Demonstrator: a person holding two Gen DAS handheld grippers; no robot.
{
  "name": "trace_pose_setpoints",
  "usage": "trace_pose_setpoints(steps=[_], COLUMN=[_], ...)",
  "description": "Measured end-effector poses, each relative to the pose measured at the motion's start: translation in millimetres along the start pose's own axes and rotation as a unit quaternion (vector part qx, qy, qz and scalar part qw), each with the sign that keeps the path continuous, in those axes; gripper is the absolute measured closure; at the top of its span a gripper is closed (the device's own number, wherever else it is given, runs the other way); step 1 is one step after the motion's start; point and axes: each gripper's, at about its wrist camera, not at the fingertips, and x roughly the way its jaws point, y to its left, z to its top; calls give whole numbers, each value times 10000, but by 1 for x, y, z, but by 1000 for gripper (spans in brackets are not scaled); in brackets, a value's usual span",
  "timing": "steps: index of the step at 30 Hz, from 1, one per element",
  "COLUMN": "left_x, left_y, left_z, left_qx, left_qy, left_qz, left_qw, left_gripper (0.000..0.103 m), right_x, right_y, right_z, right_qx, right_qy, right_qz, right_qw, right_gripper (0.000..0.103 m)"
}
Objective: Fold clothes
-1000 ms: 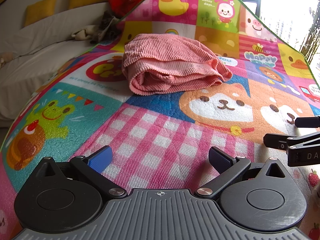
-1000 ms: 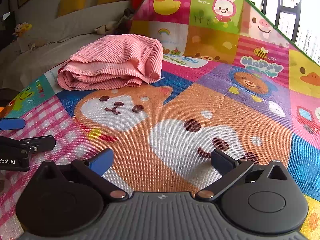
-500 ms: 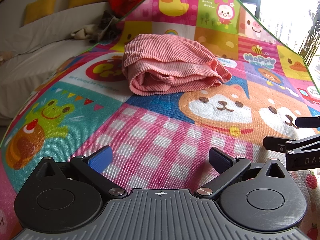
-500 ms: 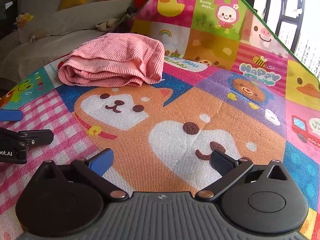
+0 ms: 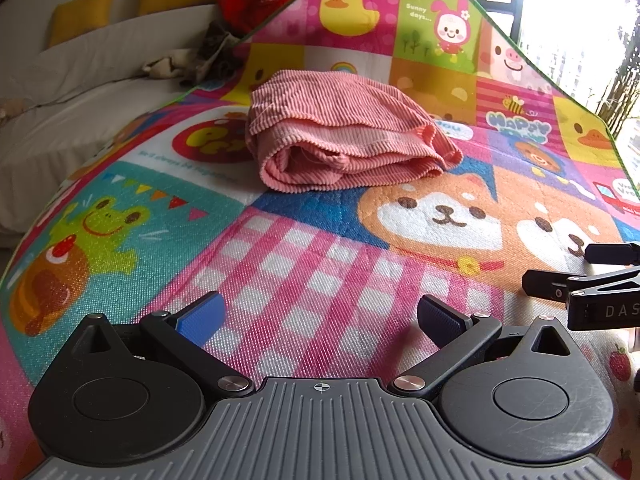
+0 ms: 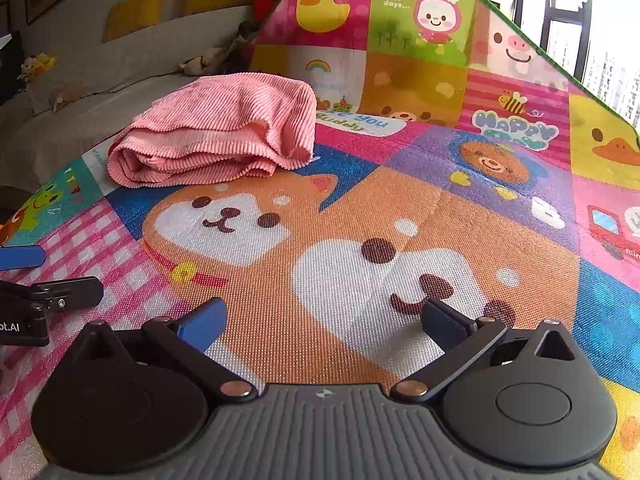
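A bright cartoon play mat [image 5: 320, 264] covered the surface. On its far part lay the pink ribbed garment [image 5: 344, 140], already doubled into a compact bundle, so folding looked essentially done. The left gripper [image 5: 320, 316] and right gripper [image 6: 324, 320] hovered near, both spread wide, empty.

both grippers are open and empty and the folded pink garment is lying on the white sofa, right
Not quite. The pink garment lies on the colourful play mat, not the sofa, as the left wrist view shows. Both the left gripper and the right gripper do have open, empty jaws.
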Motion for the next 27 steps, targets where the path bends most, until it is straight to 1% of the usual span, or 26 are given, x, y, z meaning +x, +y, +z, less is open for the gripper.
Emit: trace_pose_setpoints(steps=[27], left_x=[-1], left_y=[0], left_z=[0], left_qx=[-21], left_qy=[-15], left_qz=[-15], left_qw=[10000], left_gripper=[0], right_x=[0], right_y=[0], right_z=[1], right_qx=[15], right_qy=[-28], right_qz=[-14], right_qw=[10000], right_gripper=[0])
